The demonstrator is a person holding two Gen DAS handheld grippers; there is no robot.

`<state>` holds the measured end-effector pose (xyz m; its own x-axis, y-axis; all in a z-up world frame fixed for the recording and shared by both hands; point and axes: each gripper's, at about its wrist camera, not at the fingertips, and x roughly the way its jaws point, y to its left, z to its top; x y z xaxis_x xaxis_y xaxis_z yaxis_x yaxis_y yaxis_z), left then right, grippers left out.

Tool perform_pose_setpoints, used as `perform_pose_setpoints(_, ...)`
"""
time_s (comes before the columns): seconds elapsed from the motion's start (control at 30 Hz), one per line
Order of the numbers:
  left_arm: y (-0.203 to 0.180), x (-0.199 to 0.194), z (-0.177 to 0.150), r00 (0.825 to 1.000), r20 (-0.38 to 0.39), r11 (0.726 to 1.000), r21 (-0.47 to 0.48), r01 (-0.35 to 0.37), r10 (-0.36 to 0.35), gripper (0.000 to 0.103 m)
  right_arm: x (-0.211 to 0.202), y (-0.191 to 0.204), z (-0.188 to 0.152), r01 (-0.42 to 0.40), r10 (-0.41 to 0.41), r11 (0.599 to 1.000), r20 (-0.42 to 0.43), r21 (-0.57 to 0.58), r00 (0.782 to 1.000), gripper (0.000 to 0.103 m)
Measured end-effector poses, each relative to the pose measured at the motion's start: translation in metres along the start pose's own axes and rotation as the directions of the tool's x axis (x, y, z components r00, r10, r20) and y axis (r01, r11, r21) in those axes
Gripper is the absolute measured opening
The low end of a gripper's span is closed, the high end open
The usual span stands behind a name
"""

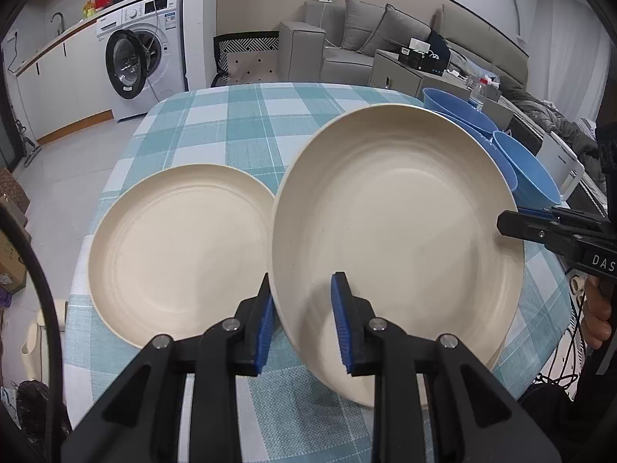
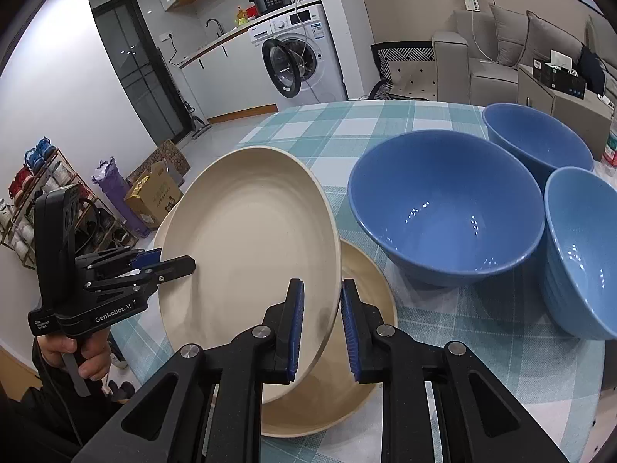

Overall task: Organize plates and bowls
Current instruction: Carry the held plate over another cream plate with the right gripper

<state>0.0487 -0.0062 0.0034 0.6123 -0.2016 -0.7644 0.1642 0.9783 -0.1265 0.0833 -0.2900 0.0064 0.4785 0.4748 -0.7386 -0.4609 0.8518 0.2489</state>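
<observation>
Left gripper [image 1: 304, 320] and right gripper [image 2: 322, 324] — both nearly closed, clamping opposite rims of one tilted, smooth cream plate [image 1: 397, 231] — above the checked tablecloth [image 1: 239, 123].

Bench [image 2: 455, 347] in teal-and-white check cloth

Three blue bowls [image 2: 447, 208] stand clustered at one side; two cream plates [image 1: 181, 247] lie flat on the cloth, one at each end of a lifted plate.
</observation>
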Motion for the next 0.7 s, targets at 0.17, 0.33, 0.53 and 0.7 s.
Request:
perform_pose_setpoints(0.17,-0.002,0.005,-0.004,1.0,-0.012,1.0,0.003,0.008,-0.008,0.025,0.007,-0.004,-0.005,0.002,-0.002,1.0,-0.011,0.019,1.0,0.021)
perform_pose_setpoints(0.33,-0.005,0.009,-0.006,1.0,-0.015,1.0,0.011,0.003,-0.003,0.025,0.013,-0.007,-0.009,0.011,-0.01,0.999,-0.03,0.035,1.0,0.021)
perform_pose_setpoints(0.53,-0.005,0.016,-0.008,1.0,-0.024,1.0,0.003,0.001,0.0,0.025,0.017,-0.008,-0.009,0.016,-0.015,0.999,-0.03,0.032,0.999,0.021)
perform_pose_setpoints(0.7,-0.008,0.02,-0.009,1.0,-0.022,1.0,0.007,0.003,-0.003,0.025,0.018,-0.01,-0.014,0.024,-0.022,0.999,-0.033,0.038,0.999,0.021)
